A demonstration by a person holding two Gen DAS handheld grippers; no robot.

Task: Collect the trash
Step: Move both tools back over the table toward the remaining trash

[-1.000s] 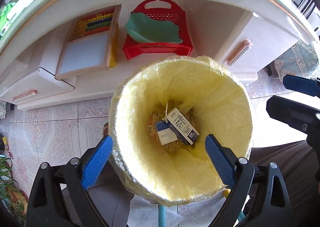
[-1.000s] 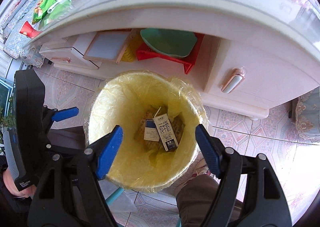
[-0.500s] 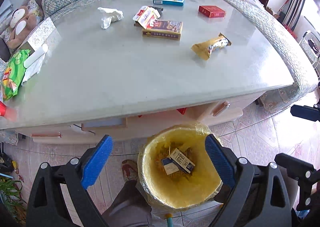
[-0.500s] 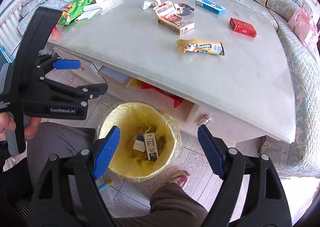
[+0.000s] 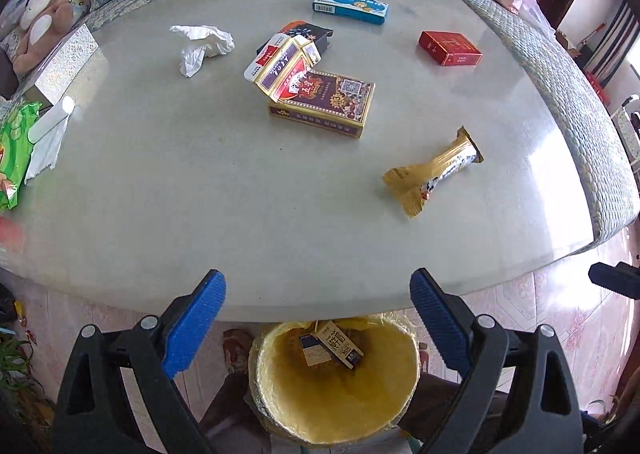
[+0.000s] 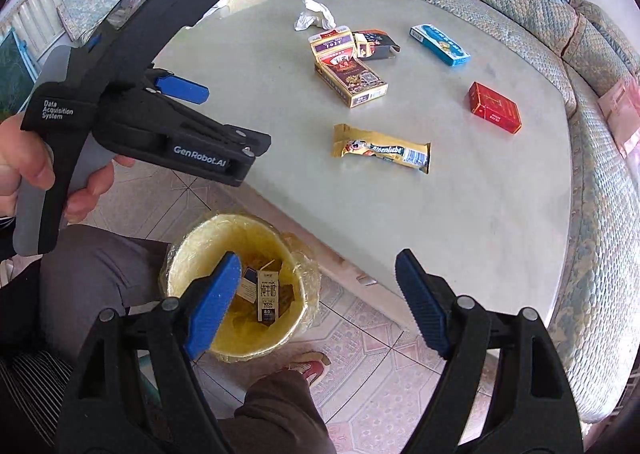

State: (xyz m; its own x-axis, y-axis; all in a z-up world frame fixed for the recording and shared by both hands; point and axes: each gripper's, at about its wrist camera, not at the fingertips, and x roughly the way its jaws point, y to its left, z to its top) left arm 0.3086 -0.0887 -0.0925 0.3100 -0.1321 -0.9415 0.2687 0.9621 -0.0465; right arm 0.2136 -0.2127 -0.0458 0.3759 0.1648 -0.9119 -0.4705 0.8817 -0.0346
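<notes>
Gold foil marks our likeliest next piece, the snack wrapper (image 6: 382, 149); it lies flat on the pale table (image 5: 240, 182), nearest the front edge of all the litter; in the right wrist view its long axis runs almost straight across, so our right gripper (image 6: 316, 290) would close across its narrow width with little turning; we judge the right hand the nearer one, since the wrapper sits directly ahead of it and up; for our left gripper (image 5: 318, 318) it lies ahead and to the right, slanted; beyond it lie the purple box (image 5: 320, 102), the red pack (image 5: 450, 48), the blue box (image 5: 350, 6) and a crumpled tissue (image 5: 200, 48); below both tools stands the yellow-lined bin (image 6: 180, 254), with cartons already in it; both grippers gape wide with nothing between their blue pads, and the right one has just been opening.
</notes>
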